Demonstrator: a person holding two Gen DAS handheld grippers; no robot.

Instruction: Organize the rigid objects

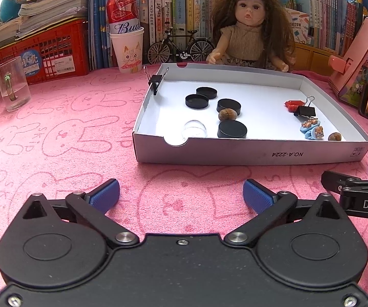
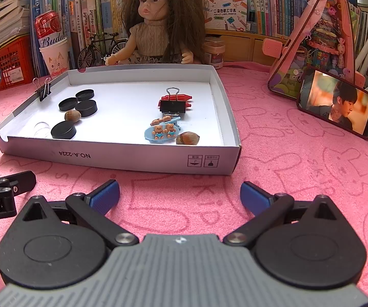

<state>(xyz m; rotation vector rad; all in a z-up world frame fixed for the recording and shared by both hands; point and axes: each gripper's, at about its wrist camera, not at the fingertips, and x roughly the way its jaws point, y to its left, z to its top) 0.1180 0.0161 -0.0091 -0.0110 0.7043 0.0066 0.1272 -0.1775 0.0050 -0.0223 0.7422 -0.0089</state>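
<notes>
A: Pink cloth [image 1: 55, 138] covers the table. The shallow white box [image 1: 245, 152] sits on it, near wall facing both grippers, with a strip of bare cloth between that wall and the fingertips. Doll [image 2: 155, 25] sits just behind the far wall.

B: Edges?

A: Low walls all round, with a half-round notch at the near left corner. One binder clip [image 1: 155, 81] grips the left wall, handles up.

B: Contents, largest down?

A: Four black discs [image 2: 63, 129] lie flat in the left half, one hazelnut [image 2: 72, 115] among them, and a clear dome [image 1: 194, 128] by the notch. In the right half, red crayons [image 2: 176, 97] lie with their long axis across the box, parallel to the near wall, and a second binder clip [image 2: 172, 107] sits on them. Nearer are blue bear hair clips [image 2: 162, 133], then a second hazelnut [image 2: 187, 138] close to the near wall.

B: Grippers?

A: Left gripper [image 1: 181, 195] has its jaws spread wide and empty over the cloth. Right gripper [image 2: 180, 195] is the same.
</notes>
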